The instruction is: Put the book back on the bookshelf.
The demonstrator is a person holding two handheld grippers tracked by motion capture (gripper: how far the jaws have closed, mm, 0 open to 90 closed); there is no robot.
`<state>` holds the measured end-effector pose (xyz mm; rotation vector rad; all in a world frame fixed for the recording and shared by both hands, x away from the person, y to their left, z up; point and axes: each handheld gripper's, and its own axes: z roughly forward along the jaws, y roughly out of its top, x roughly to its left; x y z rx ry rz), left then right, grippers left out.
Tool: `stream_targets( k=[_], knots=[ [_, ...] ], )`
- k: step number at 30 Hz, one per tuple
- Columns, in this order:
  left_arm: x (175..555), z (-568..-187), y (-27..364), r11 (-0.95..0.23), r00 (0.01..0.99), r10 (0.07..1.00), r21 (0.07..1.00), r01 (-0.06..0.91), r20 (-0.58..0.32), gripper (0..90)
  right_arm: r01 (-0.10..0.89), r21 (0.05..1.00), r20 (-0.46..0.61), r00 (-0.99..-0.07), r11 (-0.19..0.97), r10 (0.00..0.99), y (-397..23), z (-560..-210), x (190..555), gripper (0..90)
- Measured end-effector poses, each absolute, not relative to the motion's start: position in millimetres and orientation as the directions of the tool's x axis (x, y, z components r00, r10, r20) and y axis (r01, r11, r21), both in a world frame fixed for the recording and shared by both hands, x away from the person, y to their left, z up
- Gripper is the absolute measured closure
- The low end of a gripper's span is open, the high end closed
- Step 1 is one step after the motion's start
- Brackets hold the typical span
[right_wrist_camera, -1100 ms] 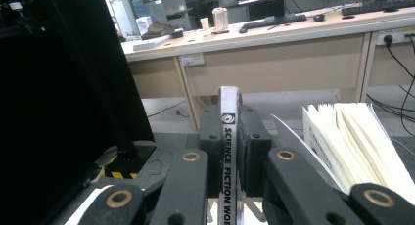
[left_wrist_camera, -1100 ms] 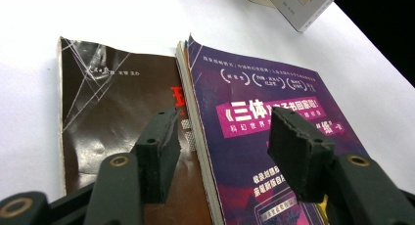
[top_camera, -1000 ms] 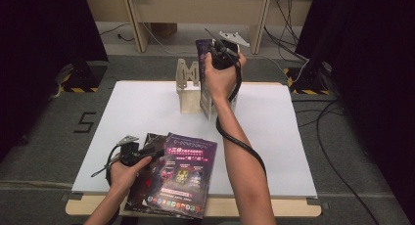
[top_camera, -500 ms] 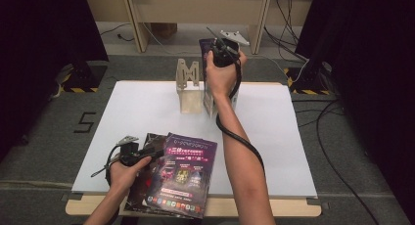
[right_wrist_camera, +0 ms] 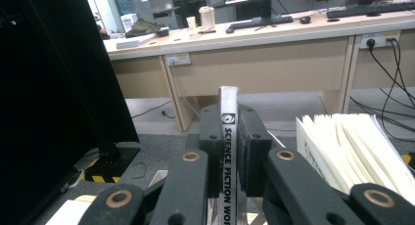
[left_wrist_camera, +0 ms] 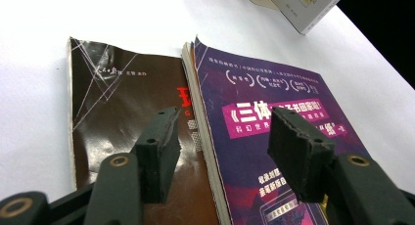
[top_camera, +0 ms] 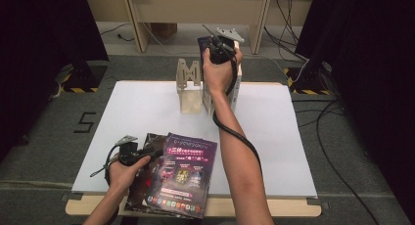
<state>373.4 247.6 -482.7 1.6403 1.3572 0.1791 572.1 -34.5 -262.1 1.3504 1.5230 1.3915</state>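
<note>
Purple book (left_wrist_camera: 274,137) cut off below.

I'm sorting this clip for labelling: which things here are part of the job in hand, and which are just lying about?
Part of the job:
- right gripper, shut on the thin magazine
- wooden book stand
- upright white book beside it
- left gripper, open over the purple magazine and brown book

Lying about:
- desk
- floor cables

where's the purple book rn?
High view: the purple book lies flat at the table's near edge, left of centre, overlapping a brown book, just under the open left tongs.
</note>
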Motion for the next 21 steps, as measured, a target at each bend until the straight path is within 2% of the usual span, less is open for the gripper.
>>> stream_targets(
  k=[9,13,21],
  knots=[
    [373.1,-483.1,248.3,0.088,0.367,0.819,0.729,0.679,-0.441,44.2,0.239,0.967,0.147,-0.244,-0.088,0.959,-27.5,-263.3,577.7,83.4],
    [373.2,-483.6,249.0,0.085,0.367,0.82,0.728,0.68,-0.439,44.2,0.239,0.968,0.133,-0.244,-0.073,0.961,-24.3,-274.1,579.3,83.3],
    [372.8,-485.2,248.0,0.083,0.37,0.819,0.727,0.681,-0.44,44.2,0.205,0.978,0.085,-0.247,-0.034,0.965,-22.1,-279.5,558.4,82.9]
  ],
)
